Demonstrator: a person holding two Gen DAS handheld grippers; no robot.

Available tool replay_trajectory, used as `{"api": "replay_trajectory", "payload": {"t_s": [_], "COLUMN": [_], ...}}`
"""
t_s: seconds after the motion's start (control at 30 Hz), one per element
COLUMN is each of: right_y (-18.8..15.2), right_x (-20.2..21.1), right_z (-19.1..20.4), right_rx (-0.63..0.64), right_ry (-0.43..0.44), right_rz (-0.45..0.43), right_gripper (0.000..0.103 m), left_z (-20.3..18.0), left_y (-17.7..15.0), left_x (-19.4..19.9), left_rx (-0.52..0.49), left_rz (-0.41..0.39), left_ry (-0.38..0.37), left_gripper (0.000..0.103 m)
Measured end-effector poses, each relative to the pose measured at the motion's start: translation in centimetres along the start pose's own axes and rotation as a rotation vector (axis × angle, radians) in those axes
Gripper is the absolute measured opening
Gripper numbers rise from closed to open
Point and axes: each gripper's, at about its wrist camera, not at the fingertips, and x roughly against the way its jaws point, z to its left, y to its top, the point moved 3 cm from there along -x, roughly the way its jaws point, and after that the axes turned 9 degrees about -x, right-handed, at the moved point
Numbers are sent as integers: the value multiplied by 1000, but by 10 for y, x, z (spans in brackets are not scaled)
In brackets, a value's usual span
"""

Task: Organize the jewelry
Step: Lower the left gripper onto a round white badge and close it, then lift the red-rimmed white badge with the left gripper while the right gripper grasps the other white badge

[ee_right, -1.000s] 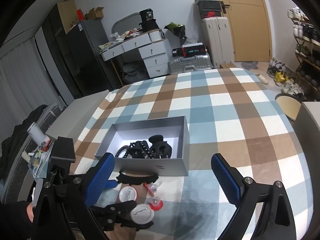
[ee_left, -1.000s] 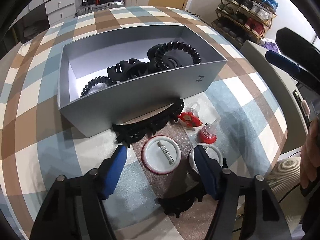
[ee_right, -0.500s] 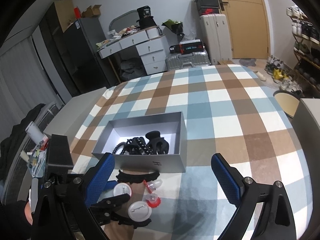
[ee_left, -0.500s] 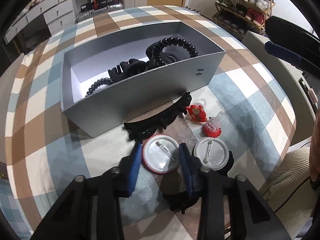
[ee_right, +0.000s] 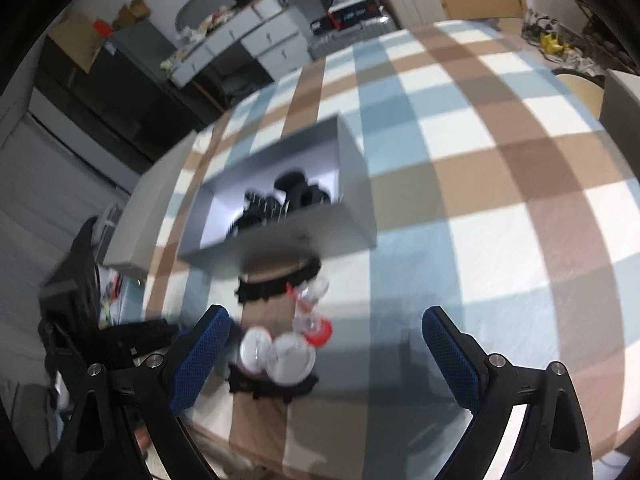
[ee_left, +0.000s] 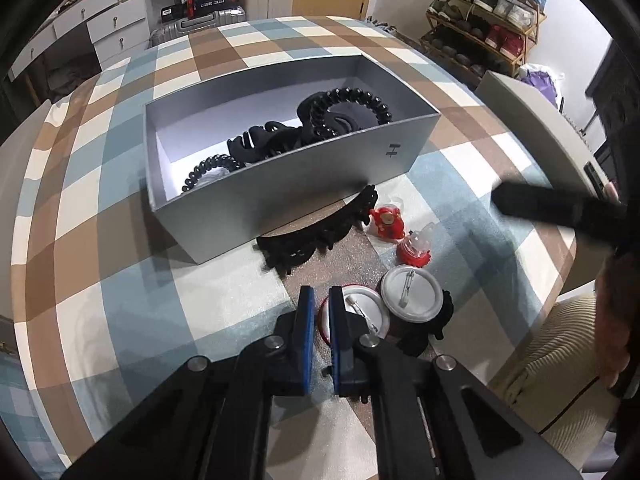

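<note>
I see a bed covered by a checked blanket (ee_left: pixel 120 240) in blue, brown and cream squares. A grey open box (ee_left: pixel 280 184) rests on it and holds black hair accessories. Directly before the box's near wall, a black toothed headband (ee_left: pixel 316 240) lies curved on the blanket. Beside its right end lie two small red-and-clear clips (ee_left: pixel 400 232). Nearer the camera, two round pin badges (ee_left: pixel 412 294) lie face-down, pins up, touching each other, on top of a second black headband (ee_right: pixel 272 386).
</note>
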Motion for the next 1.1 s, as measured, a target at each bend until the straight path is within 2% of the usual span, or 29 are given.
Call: {"api": "replay_trajectory", "payload": {"t_s": [0.07, 0.17, 0.2, 0.27, 0.33, 0.57, 0.7, 0.87, 1.1], "right_y": [-8, -17, -19, -21, -19, -14, -15, -17, -14], "right_x": [-1, -3, -3, -3, -3, 1, -1, 0, 1], "right_z": [8, 15, 16, 16, 12, 3, 7, 10, 3], "right_rx": [42, 77, 81, 75, 54, -4, 16, 39, 3], "right_ry": [-14, -13, -15, -20, -16, -11, -14, -23, -20], "right_rz": [3, 5, 7, 7, 4, -8, -3, -11, -17], "right_gripper": [98, 98, 98, 98, 98, 98, 98, 98, 98], "left_z": [5, 8, 7, 1, -6, -19, -25, -32, -34], "left_y": [0, -1, -1, -2, -3, -5, -6, -6, -8], "left_x": [2, 3, 3, 2, 1, -14, -14, -16, -17], "left_rx": [18, 36, 33, 8, -22, -85, -115, -167, -210], "left_rz": [-10, 3, 6, 7, 7, 48, 48, 48, 38], "left_ry": [-6, -61, -65, -67, -56, -21, -5, 6, 28], "left_gripper": [3, 3, 7, 19, 37, 40, 46, 59, 57]}}
